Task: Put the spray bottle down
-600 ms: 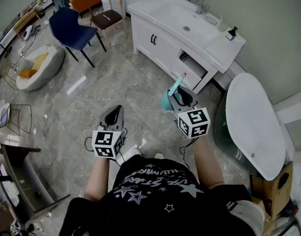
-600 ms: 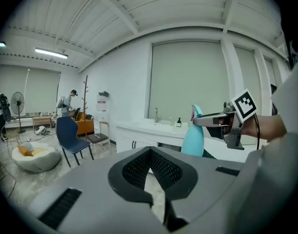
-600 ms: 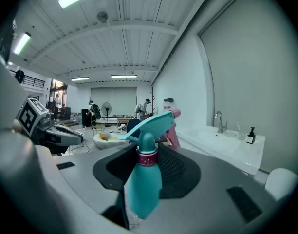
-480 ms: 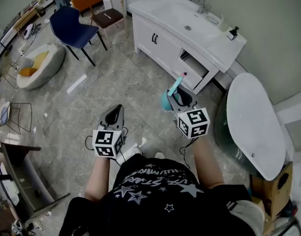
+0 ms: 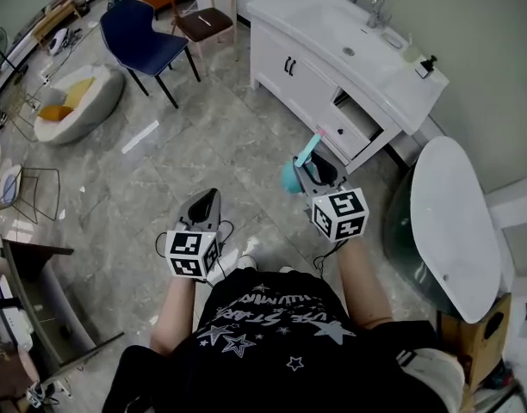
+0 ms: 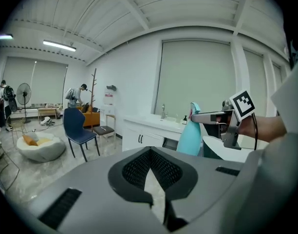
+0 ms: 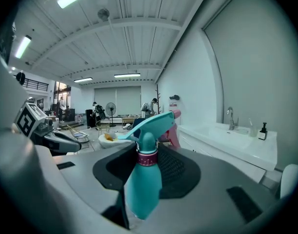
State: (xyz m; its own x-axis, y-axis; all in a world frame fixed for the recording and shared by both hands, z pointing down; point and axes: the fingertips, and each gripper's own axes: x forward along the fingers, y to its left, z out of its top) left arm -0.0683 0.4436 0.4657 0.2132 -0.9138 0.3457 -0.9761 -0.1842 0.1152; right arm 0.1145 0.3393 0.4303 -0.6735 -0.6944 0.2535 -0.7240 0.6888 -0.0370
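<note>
You have not put the spray bottle point(image 7: 141, 184) down yet. Your right tool point(image 5: 313, 172) grips its body, holding it upright in the air over the floor point(image 5: 212, 144), short of the sink worktop point(image 5: 401, 86). The bottle is teal with a pink collar and trigger. Your left tool point(image 5: 203, 203) is closed and empty.

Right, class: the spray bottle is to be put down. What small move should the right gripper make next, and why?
Probably carry it forward toward the white vanity counter. The right gripper is closed on the spray bottle, holding it roughly upright in the air above the floor tiles, with no surface beneath it yet. The counter ahead shows bare space.
</note>
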